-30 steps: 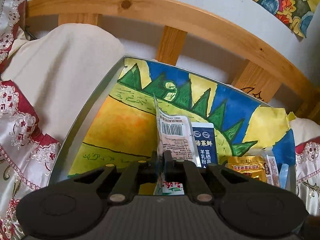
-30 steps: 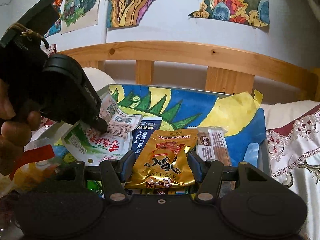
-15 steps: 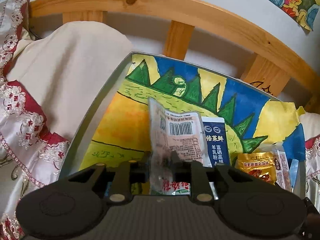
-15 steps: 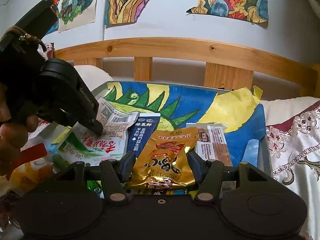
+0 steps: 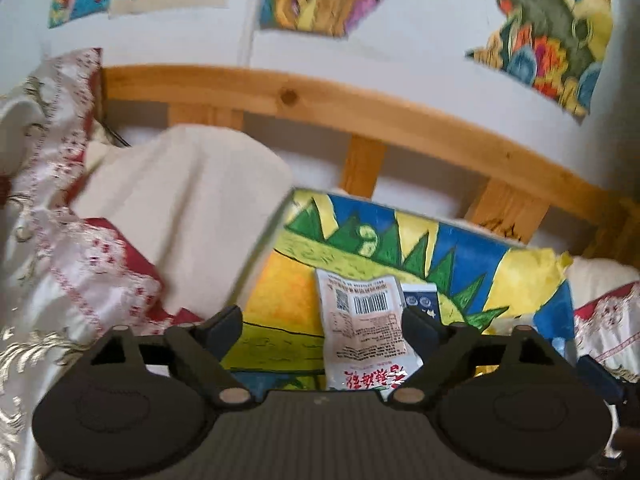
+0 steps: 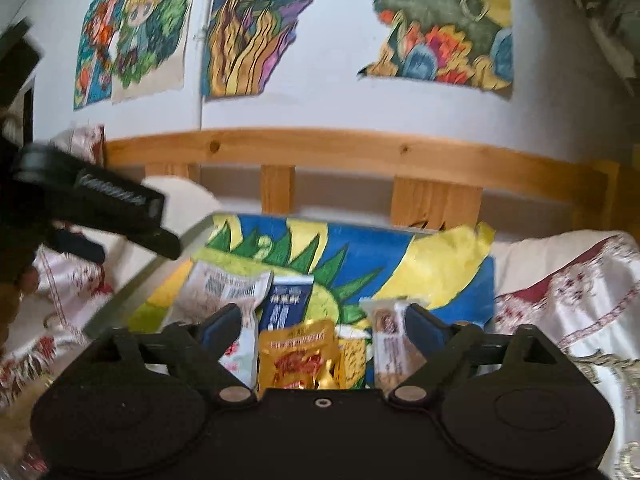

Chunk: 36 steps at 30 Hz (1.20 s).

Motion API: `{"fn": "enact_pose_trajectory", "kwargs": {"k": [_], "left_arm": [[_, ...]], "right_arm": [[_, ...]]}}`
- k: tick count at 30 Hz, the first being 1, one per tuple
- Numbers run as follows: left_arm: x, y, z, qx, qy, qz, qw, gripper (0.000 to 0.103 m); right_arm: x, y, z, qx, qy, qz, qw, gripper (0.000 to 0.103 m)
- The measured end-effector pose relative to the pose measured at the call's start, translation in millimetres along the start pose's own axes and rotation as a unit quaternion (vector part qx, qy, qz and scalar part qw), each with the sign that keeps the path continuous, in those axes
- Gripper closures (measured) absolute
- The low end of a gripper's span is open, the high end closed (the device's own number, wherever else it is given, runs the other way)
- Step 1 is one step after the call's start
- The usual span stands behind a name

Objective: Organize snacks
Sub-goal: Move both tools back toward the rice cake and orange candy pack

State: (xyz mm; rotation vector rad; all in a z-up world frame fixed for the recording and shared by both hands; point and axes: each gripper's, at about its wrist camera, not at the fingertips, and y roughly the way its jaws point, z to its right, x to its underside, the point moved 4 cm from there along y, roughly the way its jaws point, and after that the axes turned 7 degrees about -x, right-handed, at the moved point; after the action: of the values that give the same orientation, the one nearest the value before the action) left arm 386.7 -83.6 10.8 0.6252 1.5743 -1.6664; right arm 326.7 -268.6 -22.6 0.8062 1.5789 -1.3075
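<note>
Snacks (image 6: 296,356) crowd the tray's (image 5: 256,256) right (left half bare).

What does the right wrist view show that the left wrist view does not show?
Only the right wrist view shows the gold packet, the pale bar wrapper and the left gripper from outside. Only the left wrist view shows the white packet's red print. Both share the white packet, the dark blue sachet, the painted tray and the wooden headboard.
</note>
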Motion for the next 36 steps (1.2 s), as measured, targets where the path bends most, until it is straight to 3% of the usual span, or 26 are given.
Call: {"fn": "enact_pose_trajectory", "kwargs": {"k": [10,19,29,36], "left_arm": [[22,-81,-38,0.005,-0.018,0.071,0.9973,0.001],[57,-142,-68,0.016,-0.020,0.093,0.9954,0.001],[103,-183,-88,0.024,-0.002,0.101,0.9945,0.001],[125,-198,-103,0.016,0.000,0.098,0.9950,0.001]], "right_arm": [[-27,-75,-19,0.016,0.008,0.053,0.998,0.001],[-24,-151,-31,0.040,0.066,0.094,0.993,0.001],[7,-211,-54,0.042,0.063,0.086,0.993,0.001],[29,-231,-72,0.035,0.053,0.065,0.996,0.001]]}}
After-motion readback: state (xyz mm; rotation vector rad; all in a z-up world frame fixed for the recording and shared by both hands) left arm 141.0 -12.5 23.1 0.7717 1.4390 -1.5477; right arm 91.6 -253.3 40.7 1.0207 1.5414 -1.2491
